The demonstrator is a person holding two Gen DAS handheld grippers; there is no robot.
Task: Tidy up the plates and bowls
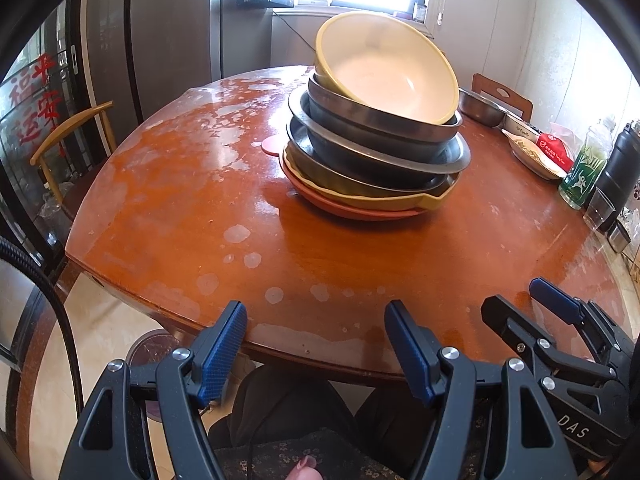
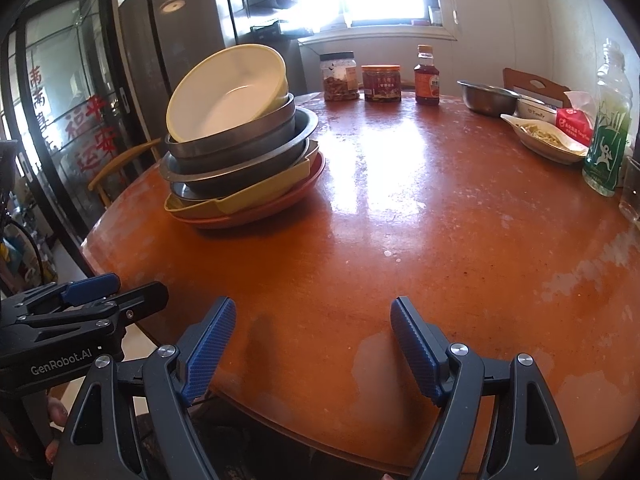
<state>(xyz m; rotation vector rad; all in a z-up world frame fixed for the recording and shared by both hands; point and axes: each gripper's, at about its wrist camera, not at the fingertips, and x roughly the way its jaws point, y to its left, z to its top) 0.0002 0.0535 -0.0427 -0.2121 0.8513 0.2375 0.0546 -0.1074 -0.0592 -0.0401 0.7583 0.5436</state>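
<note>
A stack of dishes stands on the round orange-brown table. On top a tilted yellow bowl with a cream inside leans in steel bowls. Under them lie a yellow dish with a handle and an orange plate. My left gripper is open and empty at the table's near edge. My right gripper is open and empty, over the near edge. Each gripper shows in the other's view, the right one and the left one.
A steel bowl, a white dish of food, a red tissue pack, a green bottle and a black flask stand at the right. Jars and a sauce bottle stand at the back. A wooden chair is left.
</note>
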